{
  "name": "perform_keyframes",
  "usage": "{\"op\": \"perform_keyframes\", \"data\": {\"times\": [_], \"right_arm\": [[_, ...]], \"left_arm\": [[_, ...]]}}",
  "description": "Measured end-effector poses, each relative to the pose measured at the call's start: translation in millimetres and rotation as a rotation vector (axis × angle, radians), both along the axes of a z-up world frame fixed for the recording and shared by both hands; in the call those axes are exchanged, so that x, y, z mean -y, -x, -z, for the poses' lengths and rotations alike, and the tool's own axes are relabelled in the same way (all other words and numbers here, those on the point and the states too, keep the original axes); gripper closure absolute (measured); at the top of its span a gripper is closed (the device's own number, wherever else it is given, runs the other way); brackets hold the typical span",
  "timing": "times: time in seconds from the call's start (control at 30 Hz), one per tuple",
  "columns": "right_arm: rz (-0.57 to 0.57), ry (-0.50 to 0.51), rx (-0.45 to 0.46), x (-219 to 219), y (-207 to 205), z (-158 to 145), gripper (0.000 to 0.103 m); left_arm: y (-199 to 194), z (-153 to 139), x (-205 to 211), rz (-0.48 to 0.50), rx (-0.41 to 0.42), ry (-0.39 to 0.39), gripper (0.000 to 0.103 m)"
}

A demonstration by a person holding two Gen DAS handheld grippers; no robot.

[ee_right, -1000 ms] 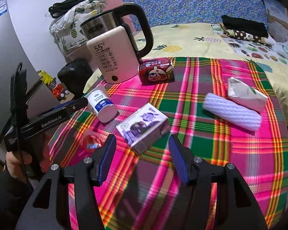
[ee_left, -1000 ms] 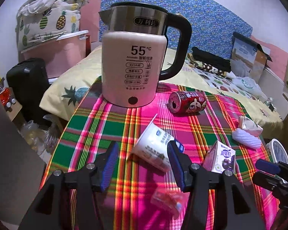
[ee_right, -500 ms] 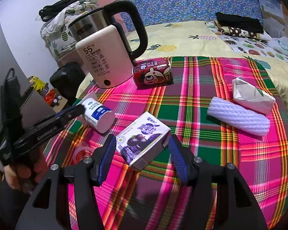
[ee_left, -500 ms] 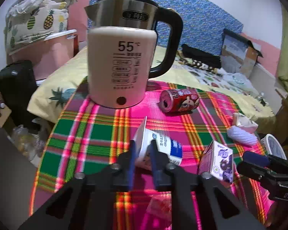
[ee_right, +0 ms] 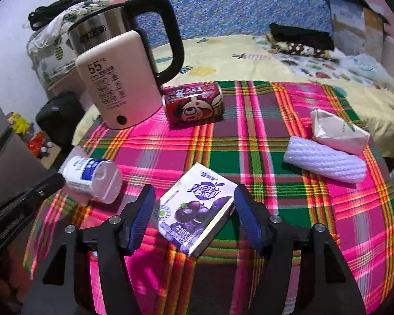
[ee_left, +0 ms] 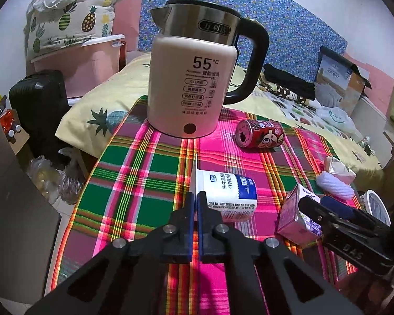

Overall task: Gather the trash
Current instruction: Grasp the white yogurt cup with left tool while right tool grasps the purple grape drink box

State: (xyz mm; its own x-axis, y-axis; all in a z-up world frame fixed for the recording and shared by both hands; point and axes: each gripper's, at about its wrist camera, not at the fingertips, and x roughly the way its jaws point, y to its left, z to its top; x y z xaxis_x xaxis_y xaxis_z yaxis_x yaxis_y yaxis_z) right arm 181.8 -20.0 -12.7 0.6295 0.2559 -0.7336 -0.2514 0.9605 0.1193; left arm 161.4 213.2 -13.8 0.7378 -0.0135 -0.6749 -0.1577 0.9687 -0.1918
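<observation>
My left gripper (ee_left: 196, 201) is shut on the thin rim or lid flap of a white and blue yogurt cup (ee_left: 227, 193) that lies on its side on the plaid cloth; the cup also shows in the right wrist view (ee_right: 92, 177). My right gripper (ee_right: 194, 210) is open, its jaws on either side of a purple grape milk carton (ee_right: 195, 210) lying flat; the carton also shows in the left wrist view (ee_left: 293, 216). A red can (ee_right: 194, 103) lies on its side behind. A white foam sleeve (ee_right: 325, 158) and a crumpled white carton (ee_right: 338, 131) lie at the right.
A large white and steel kettle (ee_left: 194, 78) stands at the back of the plaid table (ee_left: 134, 173). A bed (ee_right: 236, 57) with clothes lies beyond. A black suitcase (ee_left: 39, 105) and plastic bags (ee_left: 68, 181) sit on the floor at the left. A white round object (ee_left: 378, 206) is at the far right.
My left gripper has shut on the yogurt cup's rim, and the cup has turned to point right. My right gripper has moved forward until its open jaws flank the grape carton.
</observation>
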Motion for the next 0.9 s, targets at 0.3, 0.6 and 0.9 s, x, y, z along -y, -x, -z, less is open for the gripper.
{"op": "perform_keyframes", "data": {"times": [0.3,0.6,0.9], "right_arm": [[0.048,-0.004,-0.012,28.5,-3.5,-1.0,0.03],[0.022,0.028,-0.025,-2.5,-7.2,10.7,0.029],[0.025,0.013,-0.039,17.3,-4.4,8.4,0.029]], "left_arm": [[3.5,1.7,9.5,0.021,-0.002,0.021,0.1],[3.9,1.5,14.2,0.028,-0.003,0.022,0.098],[-3.8,13.4,23.4,0.084,-0.05,0.055,0.086]]}}
